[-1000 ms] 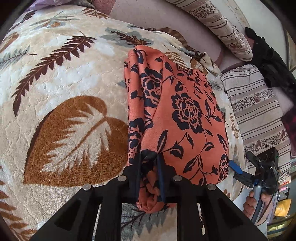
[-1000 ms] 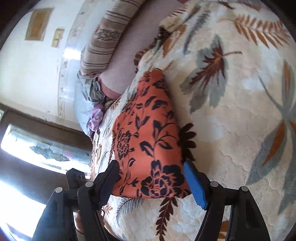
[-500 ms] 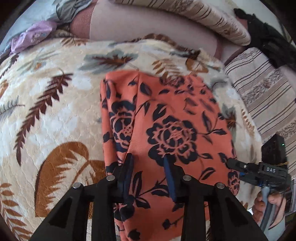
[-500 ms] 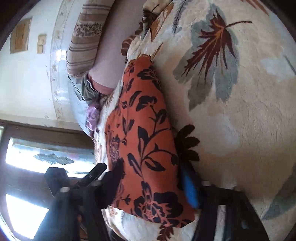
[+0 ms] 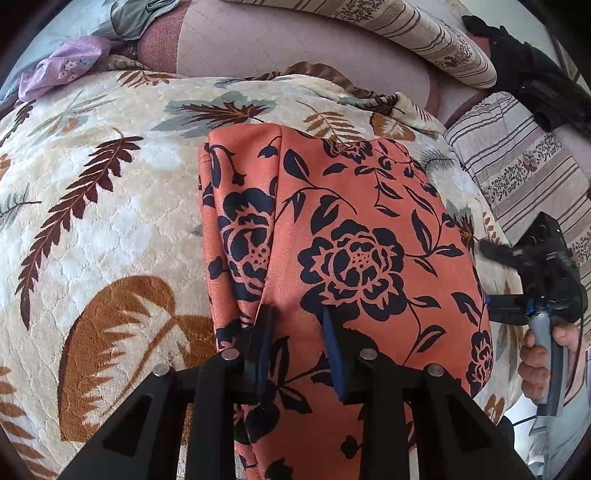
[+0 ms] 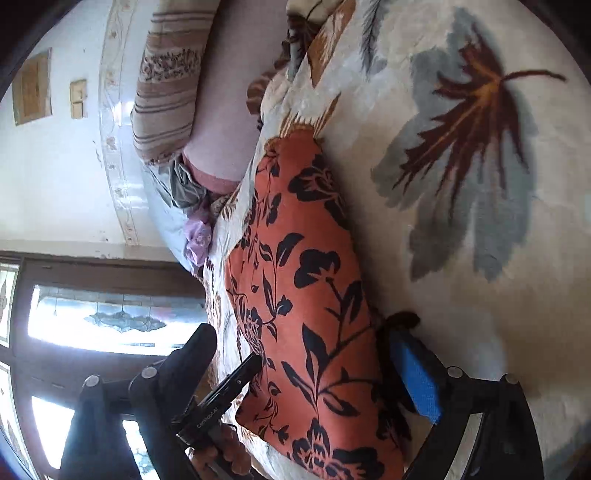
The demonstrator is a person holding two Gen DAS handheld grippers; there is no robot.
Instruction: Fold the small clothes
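An orange cloth (image 5: 354,229) with a dark flower print lies folded flat on the leaf-patterned blanket (image 5: 110,221). My left gripper (image 5: 297,332) stands over its near edge, jaws a little apart, with flat cloth under and between the fingers and no pinch on it. My right gripper (image 6: 303,343) is at the cloth's (image 6: 306,295) right edge, its jaws opening wide; the cloth lies between them, with the blue pad (image 6: 417,376) beside it, not pressing. The left wrist view shows the right gripper (image 5: 487,277) held in a hand (image 5: 535,365).
Striped pillows (image 5: 517,173) lie at the right and back of the bed. A purple cloth (image 5: 62,70) and grey fabric (image 5: 140,14) sit at the back left. A black object (image 5: 535,74) rests at the far right. A window (image 6: 92,321) is left of the bed.
The left gripper let go of the bunched cloth end, and the cloth now lies flat. The right gripper slid in along the cloth's edge, closed on it, then opened wide again.
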